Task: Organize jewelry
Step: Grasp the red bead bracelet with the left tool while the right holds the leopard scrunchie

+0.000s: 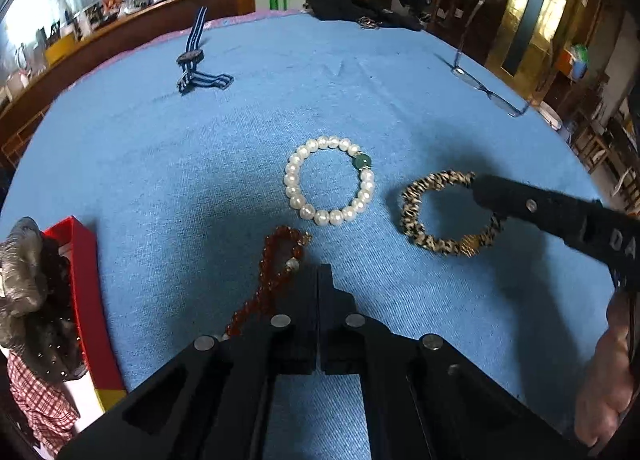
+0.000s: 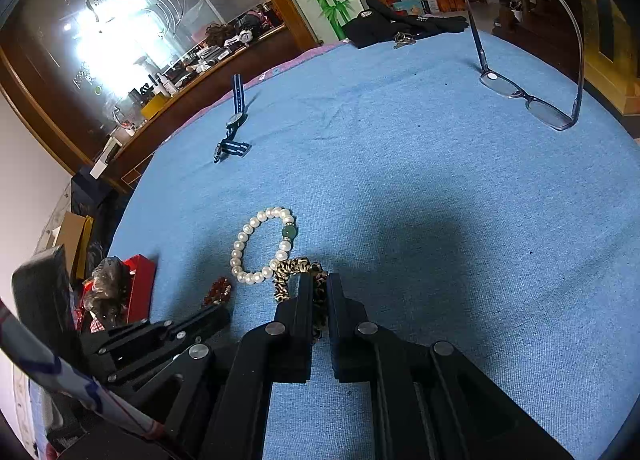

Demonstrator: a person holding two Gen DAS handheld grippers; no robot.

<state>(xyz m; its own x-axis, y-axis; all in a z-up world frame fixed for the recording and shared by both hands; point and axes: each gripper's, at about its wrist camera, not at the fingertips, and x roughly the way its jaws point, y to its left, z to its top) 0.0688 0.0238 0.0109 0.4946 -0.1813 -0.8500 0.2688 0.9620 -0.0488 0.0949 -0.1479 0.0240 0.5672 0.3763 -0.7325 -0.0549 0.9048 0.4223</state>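
On blue cloth (image 1: 200,164): three bracelets (image 1: 329,180), perhaps one watch (image 1: 191,56).

We see a table under a blue cloth (image 1: 200,164). Directly ahead of our left tongs lies a pearl bracelet (image 1: 329,180) with one green bead; a leopard-print scrunchie (image 1: 448,214) sits to its right, an amber bead bracelet (image 1: 272,280) just left of the tips. Far ahead-left lies a striped-strap watch (image 1: 192,58), far right eyeglasses (image 2: 528,98), at the far edge black gloves (image 2: 384,26), and at left a red box (image 1: 86,292).
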